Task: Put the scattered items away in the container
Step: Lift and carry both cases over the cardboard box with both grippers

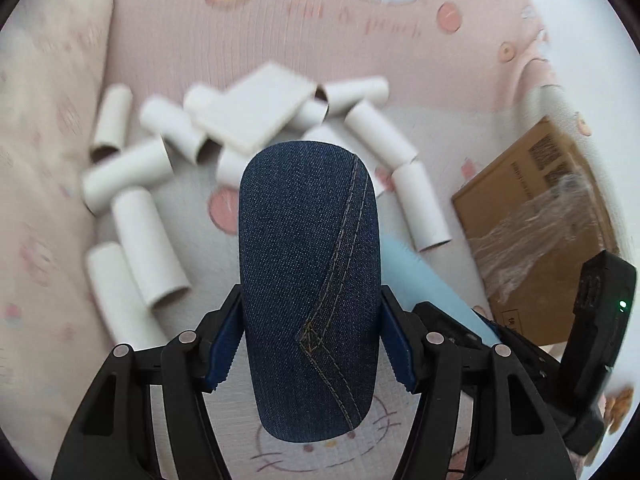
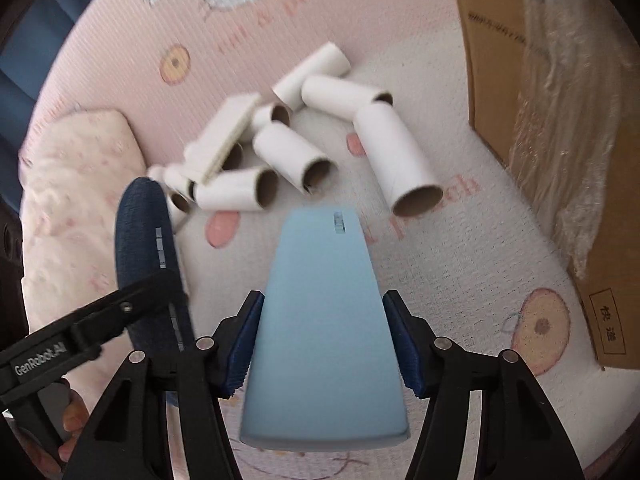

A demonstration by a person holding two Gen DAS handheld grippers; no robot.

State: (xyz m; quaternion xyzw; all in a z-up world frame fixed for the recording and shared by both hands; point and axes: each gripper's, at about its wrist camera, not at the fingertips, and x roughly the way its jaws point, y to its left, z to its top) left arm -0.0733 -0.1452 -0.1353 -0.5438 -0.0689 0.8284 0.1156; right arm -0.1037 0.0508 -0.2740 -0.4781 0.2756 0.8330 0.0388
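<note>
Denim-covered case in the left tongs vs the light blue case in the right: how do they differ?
The dark blue denim-covered oval case is stitched fabric with rounded ends; the smooth light blue case is plain with squarer ends. Shared: each is gripped across its width, denim by the left tongs, light blue by the right tongs, above the pink mat.

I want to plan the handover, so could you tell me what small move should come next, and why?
Probably carry both cases toward the cardboard box: the left gripper grips the denim case, the right gripper the light blue case, and the box stands at the right.
</note>
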